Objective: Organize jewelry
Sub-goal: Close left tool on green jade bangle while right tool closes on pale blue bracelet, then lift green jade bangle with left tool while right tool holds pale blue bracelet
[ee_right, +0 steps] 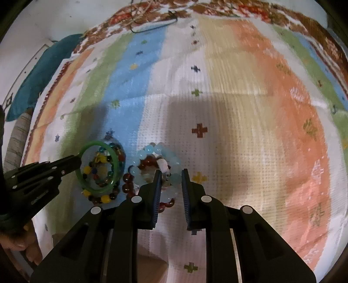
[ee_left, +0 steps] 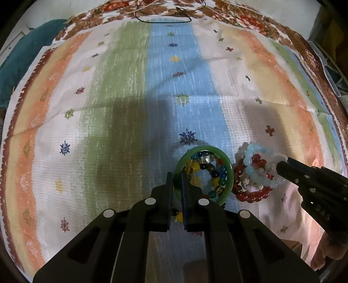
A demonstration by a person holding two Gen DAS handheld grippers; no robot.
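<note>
A green jade bangle (ee_left: 226, 161) is pinched at its near-left rim by my left gripper (ee_left: 177, 178), held just above a multicoloured bead bracelet (ee_left: 214, 174) on the striped cloth. The bangle also shows in the right wrist view (ee_right: 95, 189), with the left gripper (ee_right: 76, 161) on it. To its right lies a pile of a pale blue bead bracelet (ee_left: 252, 167), a dark red bead bracelet (ee_left: 252, 197) and a whitish one. My right gripper (ee_right: 170, 176) is partly open, its fingers astride the pale blue bracelet (ee_right: 174, 162); it enters the left wrist view (ee_left: 280, 167) at the pile's right.
A thin black cord necklace (ee_left: 163, 18) lies at the far edge of the cloth. A teal cushion (ee_right: 37, 87) sits beyond the cloth's left edge. A wire basket (ee_left: 335, 71) is at far right. A person's fingers (ee_right: 19, 243) show low left.
</note>
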